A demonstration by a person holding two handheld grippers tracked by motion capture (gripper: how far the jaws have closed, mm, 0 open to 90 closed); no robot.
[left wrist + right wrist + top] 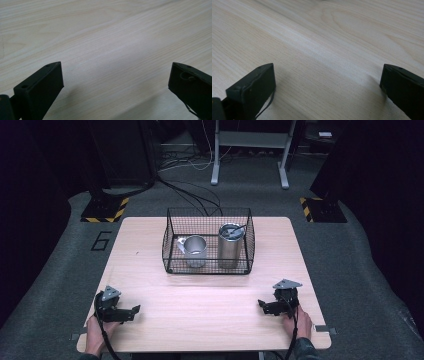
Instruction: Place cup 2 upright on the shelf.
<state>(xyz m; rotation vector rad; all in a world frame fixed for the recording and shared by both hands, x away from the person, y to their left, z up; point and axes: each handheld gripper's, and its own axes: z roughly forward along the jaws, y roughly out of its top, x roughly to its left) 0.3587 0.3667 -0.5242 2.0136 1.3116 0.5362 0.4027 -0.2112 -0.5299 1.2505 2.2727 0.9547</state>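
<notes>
A black wire basket (172,262) stands at the middle back of the light wooden table (210,305). Inside it are a steel mug (195,251) with a handle on the left and a taller steel tumbler (230,245) on the right. My left gripper (134,311) rests near the table's front left corner, held by a hand, jaws wide apart over bare wood (115,75). My right gripper (262,305) rests near the front right corner, also open with nothing between its jaws (327,75).
Grey floor surrounds the table. Cables (195,195) run across the floor behind it toward a metal stand (250,150). Yellow-and-black striped bases (105,210) sit at back left and back right (320,209).
</notes>
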